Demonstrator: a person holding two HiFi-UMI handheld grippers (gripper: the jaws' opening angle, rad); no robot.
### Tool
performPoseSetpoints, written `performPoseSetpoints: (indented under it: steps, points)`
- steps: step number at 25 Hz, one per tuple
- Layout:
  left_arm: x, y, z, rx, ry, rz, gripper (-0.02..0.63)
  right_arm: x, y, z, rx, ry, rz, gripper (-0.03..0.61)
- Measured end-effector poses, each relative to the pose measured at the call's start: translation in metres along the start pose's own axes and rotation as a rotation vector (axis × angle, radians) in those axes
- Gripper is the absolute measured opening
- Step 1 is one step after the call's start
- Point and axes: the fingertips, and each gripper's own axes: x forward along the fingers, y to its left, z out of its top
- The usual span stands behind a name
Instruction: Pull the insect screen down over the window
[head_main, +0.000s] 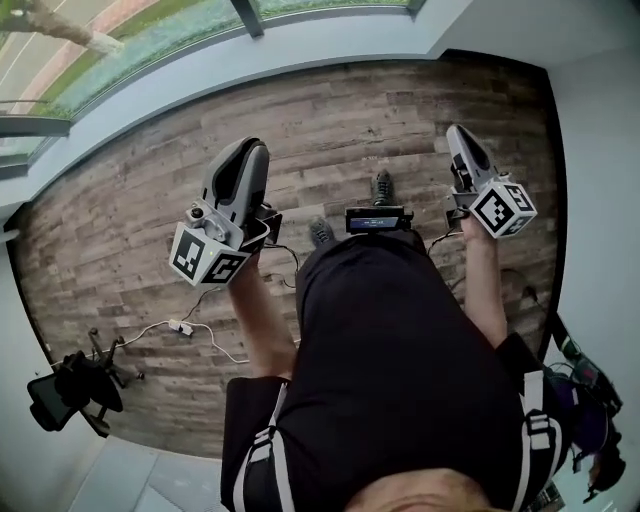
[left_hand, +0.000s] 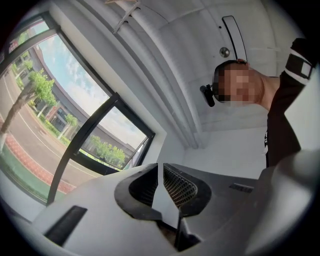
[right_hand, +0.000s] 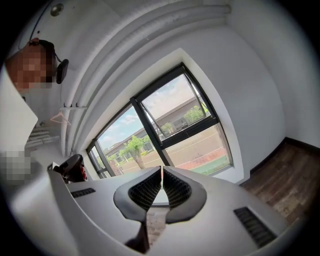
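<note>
The window (head_main: 150, 40) runs along the far edge of the wooden floor (head_main: 350, 110); its dark frame also shows in the right gripper view (right_hand: 175, 125) and the left gripper view (left_hand: 65, 125). The glass looks bare, with trees and a road behind it, and I cannot make out the insect screen in any view. My left gripper (head_main: 235, 195) is held at waist height, well short of the window; its jaws (left_hand: 160, 167) stand a narrow crack apart with nothing between them. My right gripper (head_main: 470, 165) hovers at the same height, its jaws (right_hand: 162, 170) shut and empty.
A black office chair (head_main: 75, 385) stands at the lower left. A white cable with a power strip (head_main: 182, 327) lies on the floor by my left side. White pipes (left_hand: 150, 75) run along the ceiling. A dark bag (head_main: 590, 400) sits by the right wall.
</note>
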Motion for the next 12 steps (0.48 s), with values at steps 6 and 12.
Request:
performPoseSetpoints:
  steps: [6, 12]
  points:
    - [-0.027, -0.012, -0.005, -0.064, -0.009, -0.085, 0.04, -0.053, 0.026, -0.026, -0.019, -0.003, -0.105, 0.018]
    - [-0.037, -0.028, 0.01, -0.044, -0.056, -0.115, 0.04, -0.07, 0.032, -0.015, -0.029, -0.064, -0.115, 0.012]
